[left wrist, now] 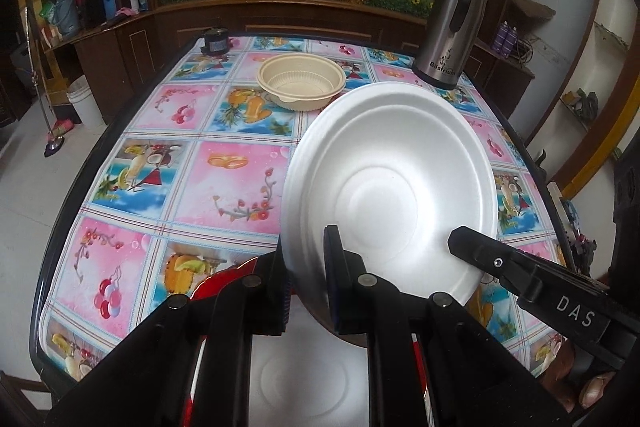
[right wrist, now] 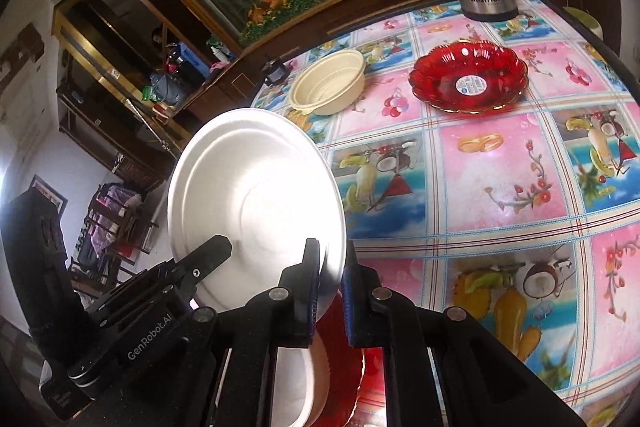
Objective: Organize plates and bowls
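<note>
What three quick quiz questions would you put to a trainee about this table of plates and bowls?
1. True or false: the white foam plate lies flat on the tablecloth.
2. Which dish has a round sticker in its middle? A) beige bowl B) red glass dish C) white foam plate
3. Fill in: the left tongs and the right tongs are both shut on the plate's ____.

Key: 1 false, it is held up and tilted. 2 B. 3 rim.
</note>
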